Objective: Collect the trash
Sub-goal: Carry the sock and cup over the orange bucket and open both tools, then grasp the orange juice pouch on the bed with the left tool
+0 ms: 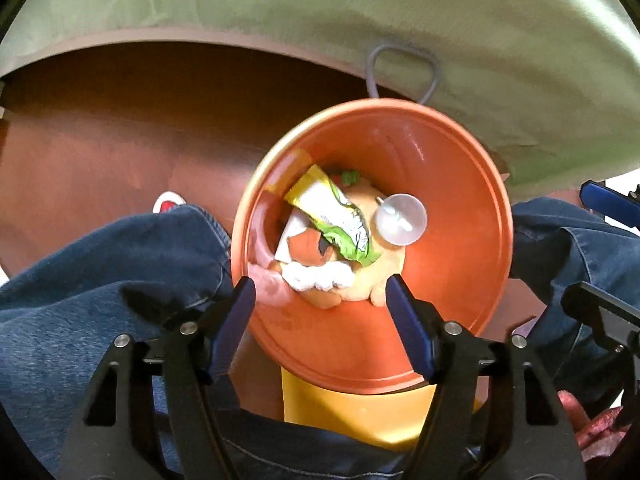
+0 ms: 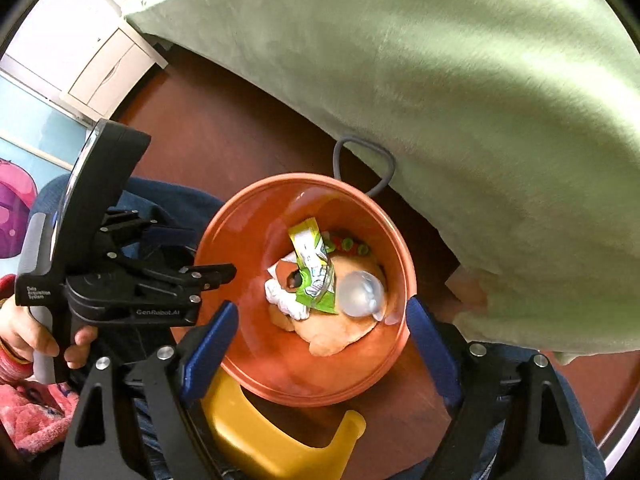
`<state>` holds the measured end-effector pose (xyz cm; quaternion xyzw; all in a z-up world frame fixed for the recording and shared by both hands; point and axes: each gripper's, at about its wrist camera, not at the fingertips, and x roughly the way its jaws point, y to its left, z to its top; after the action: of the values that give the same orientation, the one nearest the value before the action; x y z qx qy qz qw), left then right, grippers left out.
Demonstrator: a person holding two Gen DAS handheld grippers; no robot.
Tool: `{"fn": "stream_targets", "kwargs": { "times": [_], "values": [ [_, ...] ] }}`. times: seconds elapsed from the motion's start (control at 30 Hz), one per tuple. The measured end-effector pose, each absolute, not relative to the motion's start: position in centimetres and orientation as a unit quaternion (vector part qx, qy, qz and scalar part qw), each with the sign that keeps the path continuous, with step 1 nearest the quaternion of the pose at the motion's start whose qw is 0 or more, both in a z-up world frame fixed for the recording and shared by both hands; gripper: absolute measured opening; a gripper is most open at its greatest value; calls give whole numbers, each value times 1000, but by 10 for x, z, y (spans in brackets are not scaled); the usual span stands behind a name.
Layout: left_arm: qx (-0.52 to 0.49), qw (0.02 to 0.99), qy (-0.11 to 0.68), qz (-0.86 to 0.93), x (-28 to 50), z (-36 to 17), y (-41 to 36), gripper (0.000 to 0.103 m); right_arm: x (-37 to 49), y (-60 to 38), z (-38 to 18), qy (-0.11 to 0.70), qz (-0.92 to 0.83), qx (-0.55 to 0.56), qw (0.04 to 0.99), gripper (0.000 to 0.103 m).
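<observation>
The bin [image 1: 460,240] looks like smooth orange plastic with a glossy sheen on its inner wall. Inside, at about 9 o'clock from a clear, shiny plastic lid [image 1: 401,219], lies a glossy green and white wrapper [image 1: 336,216], creased like foil. Below it sits crumpled white paper [image 1: 320,278], matt. At 12 o'clock a pale green cloth [image 1: 360,12] looks soft and matt. The floor [image 1: 120,140] is polished reddish wood. The jeans [image 1: 100,264] are rough blue denim.
</observation>
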<state>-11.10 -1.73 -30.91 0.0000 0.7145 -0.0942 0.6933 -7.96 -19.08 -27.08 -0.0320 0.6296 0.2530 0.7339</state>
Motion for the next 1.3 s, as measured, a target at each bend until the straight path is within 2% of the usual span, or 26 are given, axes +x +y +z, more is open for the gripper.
{"fn": "stream_targets", "kwargs": {
  "times": [0.23,0.43,0.67,0.73,0.97,1.13,1.3],
  "values": [
    [8,728,679,-91,-101,-275,-11,67,-77,-195,-244,608,257,-29,751,84],
    [-10,772,628,-96,-91,-229,4,67,-67,-198,-188,552,277,-13,787,84],
    [-39,828,549,-107,-68,-171,22,75,-57,-205,-134,488,292,14,822,84],
    [-52,842,527,-102,-55,-153,31,78,-56,-207,-123,475,295,24,829,84],
    [-73,879,462,-97,4,-107,40,79,-48,-215,-111,457,289,45,840,84],
    [-78,901,415,-100,63,-84,38,79,-44,-218,-106,441,285,50,850,84],
    [-86,908,401,-79,134,-78,42,79,-40,-224,-89,411,278,53,867,84]
  ]
}}
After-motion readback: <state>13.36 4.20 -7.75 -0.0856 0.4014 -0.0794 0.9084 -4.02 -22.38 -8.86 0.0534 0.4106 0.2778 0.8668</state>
